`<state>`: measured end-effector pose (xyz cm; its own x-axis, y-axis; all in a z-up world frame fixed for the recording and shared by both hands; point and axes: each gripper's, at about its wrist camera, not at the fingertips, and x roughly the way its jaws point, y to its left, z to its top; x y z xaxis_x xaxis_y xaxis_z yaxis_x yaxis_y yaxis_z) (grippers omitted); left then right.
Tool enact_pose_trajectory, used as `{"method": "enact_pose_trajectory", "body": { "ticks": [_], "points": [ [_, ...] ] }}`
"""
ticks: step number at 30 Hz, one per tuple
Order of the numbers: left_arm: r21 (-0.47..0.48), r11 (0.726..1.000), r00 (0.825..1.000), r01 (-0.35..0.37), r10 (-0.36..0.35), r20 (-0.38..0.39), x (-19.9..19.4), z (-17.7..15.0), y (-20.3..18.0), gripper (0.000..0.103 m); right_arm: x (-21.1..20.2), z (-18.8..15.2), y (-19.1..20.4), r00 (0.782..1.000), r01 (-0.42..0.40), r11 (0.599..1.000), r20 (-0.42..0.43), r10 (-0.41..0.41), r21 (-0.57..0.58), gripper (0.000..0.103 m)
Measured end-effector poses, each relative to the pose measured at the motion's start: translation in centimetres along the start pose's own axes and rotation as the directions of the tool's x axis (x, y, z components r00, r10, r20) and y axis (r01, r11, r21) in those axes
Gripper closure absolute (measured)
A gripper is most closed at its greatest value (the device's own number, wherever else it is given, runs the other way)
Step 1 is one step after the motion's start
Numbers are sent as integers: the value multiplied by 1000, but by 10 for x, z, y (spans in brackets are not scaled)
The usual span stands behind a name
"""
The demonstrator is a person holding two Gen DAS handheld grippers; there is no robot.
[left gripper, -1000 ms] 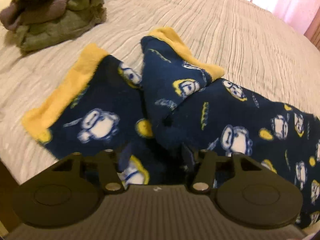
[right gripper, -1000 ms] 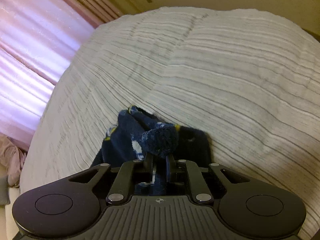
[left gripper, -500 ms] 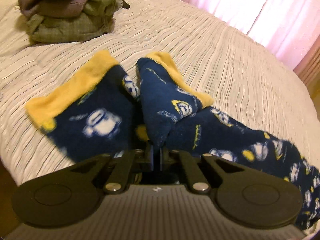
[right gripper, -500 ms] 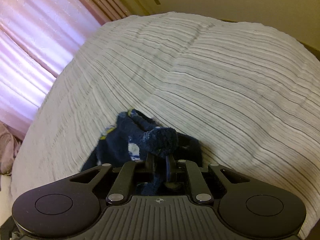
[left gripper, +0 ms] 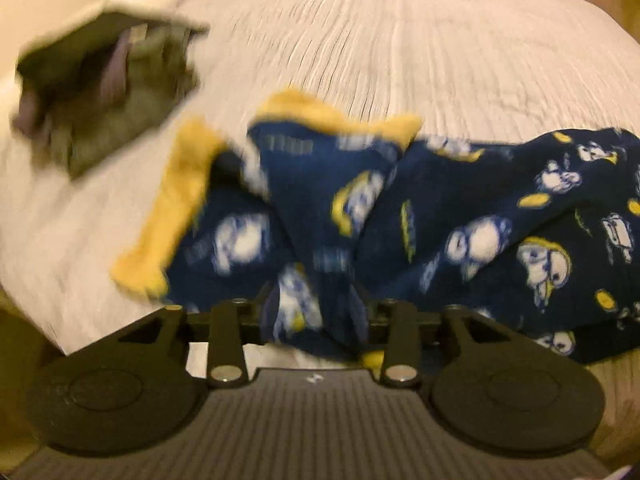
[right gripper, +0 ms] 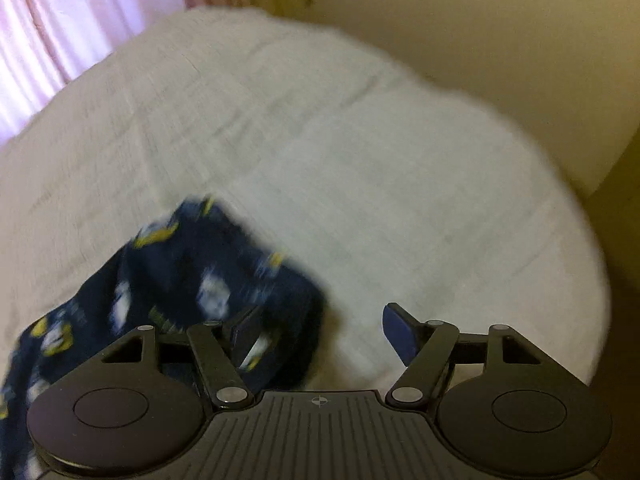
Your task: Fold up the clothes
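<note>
left claw (left gripper: 316, 316): fingers parted, navy fabric bunched between them; squeeze or loose contact, cannot tell, frame blurred
right claw (right gripper: 320, 332): wide open, grips nothing; left finger lies against the fabric, right finger over bare bedspread
pajama pants (left gripper: 460, 232): navy fleece, white and yellow cartoon print, lying along the near edge of the bed, one leg folded across the other
cuffs (left gripper: 176, 208): yellow, both at the left end, pointing to the far side of the bed
bed (left gripper: 400, 52): pale ribbed bedspread
clothes pile (left gripper: 116, 92): olive and purple, far left corner, apart from the pants
curtain (right gripper: 72, 20): pink, behind the bed
</note>
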<state>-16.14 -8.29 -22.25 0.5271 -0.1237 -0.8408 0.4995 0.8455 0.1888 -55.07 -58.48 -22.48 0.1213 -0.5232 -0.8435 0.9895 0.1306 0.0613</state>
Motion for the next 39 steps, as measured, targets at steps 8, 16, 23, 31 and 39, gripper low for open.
{"method": "enact_pose_trajectory", "body": {
  "ticks": [8, 16, 23, 31, 39],
  "points": [
    [351, 933, 996, -72, 49, 74, 78, 44, -52, 59, 5, -1, 55, 997, -71, 992, 15, 69, 101, 32],
    [-178, 968, 915, 177, -95, 393, 17, 26, 61, 97, 8, -30, 117, 992, -113, 992, -49, 116, 58, 32],
    [-799, 586, 990, 137, -94, 101, 75, -80, 180, 97, 21, -43, 165, 984, -141, 989, -100, 144, 35, 32],
    [-753, 616, 972, 231, -106, 211, 83, -71, 203, 75, 18, -65, 240, 974, -202, 960, -140, 176, -195, 32],
    [-763, 634, 990, 123, -21, 142, 99, -46, 231, 77, 12, -89, 262, 958, -254, 937, -192, 211, -238, 32]
  ]
}}
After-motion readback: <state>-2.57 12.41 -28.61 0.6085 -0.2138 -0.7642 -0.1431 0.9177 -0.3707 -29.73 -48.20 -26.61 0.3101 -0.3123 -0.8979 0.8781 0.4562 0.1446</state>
